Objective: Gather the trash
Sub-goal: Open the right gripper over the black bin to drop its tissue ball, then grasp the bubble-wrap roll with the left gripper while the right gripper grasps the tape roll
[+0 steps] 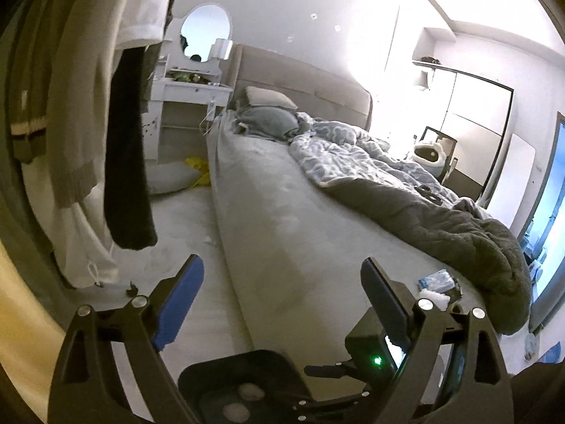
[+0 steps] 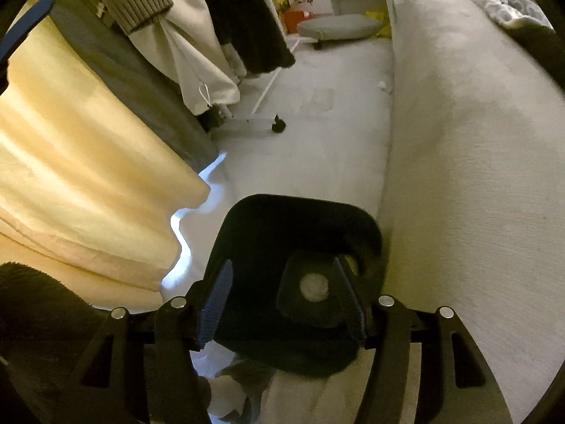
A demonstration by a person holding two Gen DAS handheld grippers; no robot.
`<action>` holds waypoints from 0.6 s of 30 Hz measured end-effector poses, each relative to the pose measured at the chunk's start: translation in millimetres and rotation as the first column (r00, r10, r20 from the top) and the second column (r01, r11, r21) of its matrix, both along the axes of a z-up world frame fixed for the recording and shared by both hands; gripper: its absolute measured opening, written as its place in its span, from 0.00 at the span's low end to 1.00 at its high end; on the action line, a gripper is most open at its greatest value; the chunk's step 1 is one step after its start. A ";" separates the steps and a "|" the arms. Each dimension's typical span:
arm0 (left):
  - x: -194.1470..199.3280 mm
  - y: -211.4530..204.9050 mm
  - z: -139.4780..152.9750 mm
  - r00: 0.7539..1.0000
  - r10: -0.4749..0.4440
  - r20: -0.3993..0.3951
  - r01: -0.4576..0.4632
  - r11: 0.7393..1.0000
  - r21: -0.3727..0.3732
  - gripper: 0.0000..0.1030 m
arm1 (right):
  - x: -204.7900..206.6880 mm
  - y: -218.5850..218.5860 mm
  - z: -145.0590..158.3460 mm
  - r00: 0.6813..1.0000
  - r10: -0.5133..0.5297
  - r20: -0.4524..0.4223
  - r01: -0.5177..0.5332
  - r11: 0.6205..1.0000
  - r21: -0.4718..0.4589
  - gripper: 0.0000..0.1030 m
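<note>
A black trash bin (image 2: pixel 303 226) stands on the floor beside the bed, with a pale crumpled wad (image 2: pixel 313 287) at its bottom. My right gripper (image 2: pixel 282 289) is open and empty, its fingers over the bin's mouth. In the left wrist view the bin (image 1: pixel 243 374) shows at the bottom with two pale wads (image 1: pixel 251 392) inside. My left gripper (image 1: pixel 282 282) is open and empty above the bed's edge. A blue-and-white wrapper (image 1: pixel 435 280) and white tissue (image 1: pixel 435 296) lie on the bed's near corner, right of the left gripper. A small white scrap (image 2: pixel 383 85) lies on the floor by the bed.
The grey bed (image 1: pixel 282 212) carries a rumpled duvet (image 1: pixel 406 183). Clothes hang on a rack (image 2: pixel 226 28) at left over a yellow curtain (image 2: pixel 81 162). A small black object (image 2: pixel 278 124) sits on the floor. A cushion (image 2: pixel 339 26) and a dressing table (image 1: pixel 190 88) stand farther back.
</note>
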State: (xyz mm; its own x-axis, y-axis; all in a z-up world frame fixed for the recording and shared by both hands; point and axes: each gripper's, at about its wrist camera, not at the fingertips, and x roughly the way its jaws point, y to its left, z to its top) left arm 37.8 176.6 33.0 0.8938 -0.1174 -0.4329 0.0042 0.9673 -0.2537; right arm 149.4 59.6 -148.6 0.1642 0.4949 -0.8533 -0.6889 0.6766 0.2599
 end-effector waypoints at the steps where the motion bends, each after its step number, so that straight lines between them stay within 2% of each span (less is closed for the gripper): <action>1: 0.8 -3.0 1.0 1.000 -0.007 0.004 0.007 1.000 -0.006 0.90 | 0.4 -4.9 2.8 1.000 -0.005 0.007 0.005 1.000 0.005 0.60; 14: 22.3 -62.8 2.4 0.994 -0.105 0.009 0.105 0.994 -0.044 0.91 | 1.7 -83.9 37.8 0.984 -0.119 0.134 0.114 0.992 0.047 0.64; 18: 28.3 -85.2 0.9 0.991 -0.136 0.006 0.136 0.990 -0.032 0.91 | 2.6 -108.8 43.9 0.975 -0.155 0.160 0.149 0.987 0.052 0.64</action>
